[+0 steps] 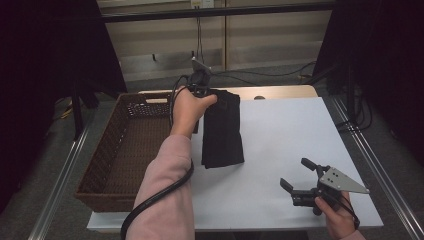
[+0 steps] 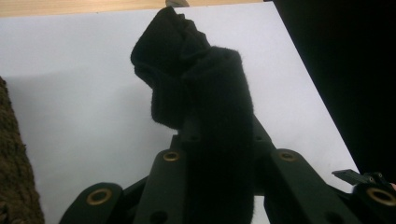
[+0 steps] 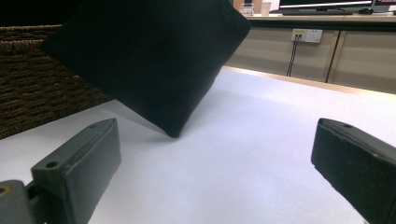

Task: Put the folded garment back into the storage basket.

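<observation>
We are counting two grippers, one folded black cloth [image 1: 222, 130], one brown wicker basket [image 1: 116, 150]. The left gripper [image 1: 201, 86] is pinching the cloth's top edge, jaws closed on the fabric, and the cloth is hanging down over the white table [image 1: 280, 135] just beside the basket; its lower corner is looking lifted in the right gripper view. The right gripper [image 1: 296, 176] is sitting low at the table's near right, jaws spread wide, gripping nothing. We are seeing nothing inside the basket, though the sleeve [image 1: 162, 195] is covering part of it.
</observation>
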`<act>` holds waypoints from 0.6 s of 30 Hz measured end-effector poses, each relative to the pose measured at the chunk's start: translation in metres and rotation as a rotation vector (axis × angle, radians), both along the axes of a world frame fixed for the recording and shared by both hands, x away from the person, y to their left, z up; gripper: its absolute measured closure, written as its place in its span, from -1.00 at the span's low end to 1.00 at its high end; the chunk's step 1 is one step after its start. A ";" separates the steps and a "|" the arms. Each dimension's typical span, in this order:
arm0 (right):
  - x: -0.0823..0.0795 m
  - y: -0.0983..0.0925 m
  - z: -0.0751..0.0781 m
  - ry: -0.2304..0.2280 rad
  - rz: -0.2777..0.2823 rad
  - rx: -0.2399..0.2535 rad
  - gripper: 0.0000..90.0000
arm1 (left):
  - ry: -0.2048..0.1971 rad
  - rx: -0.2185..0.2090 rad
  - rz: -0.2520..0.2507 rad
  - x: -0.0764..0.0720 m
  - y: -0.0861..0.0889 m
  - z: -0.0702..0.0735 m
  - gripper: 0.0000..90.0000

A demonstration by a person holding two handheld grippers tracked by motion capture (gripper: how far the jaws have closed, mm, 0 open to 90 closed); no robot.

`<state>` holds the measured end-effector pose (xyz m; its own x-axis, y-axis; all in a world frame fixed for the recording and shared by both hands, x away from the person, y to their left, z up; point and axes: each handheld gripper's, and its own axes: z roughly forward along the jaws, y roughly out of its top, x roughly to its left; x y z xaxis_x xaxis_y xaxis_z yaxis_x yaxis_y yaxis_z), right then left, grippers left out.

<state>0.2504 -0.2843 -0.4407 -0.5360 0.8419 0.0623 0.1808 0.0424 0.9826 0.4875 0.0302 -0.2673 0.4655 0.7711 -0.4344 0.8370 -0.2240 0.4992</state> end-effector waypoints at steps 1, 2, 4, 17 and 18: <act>0.000 0.000 0.000 0.001 -0.002 0.002 -0.97 | -0.001 0.011 -0.016 0.000 0.001 0.003 0.69; 0.000 0.000 0.000 -0.001 -0.001 0.001 -0.97 | -0.004 0.055 -0.094 0.002 0.007 0.006 0.69; 0.000 0.000 0.000 0.001 -0.001 0.001 -0.97 | -0.005 0.017 -0.014 -0.001 0.002 0.010 0.69; 0.000 0.001 0.000 -0.004 -0.001 0.022 -0.97 | -0.031 0.050 -0.016 -0.005 0.008 0.041 0.69; 0.000 0.000 0.000 -0.008 -0.003 0.014 -0.97 | -0.036 0.040 -0.006 -0.006 0.008 0.043 0.69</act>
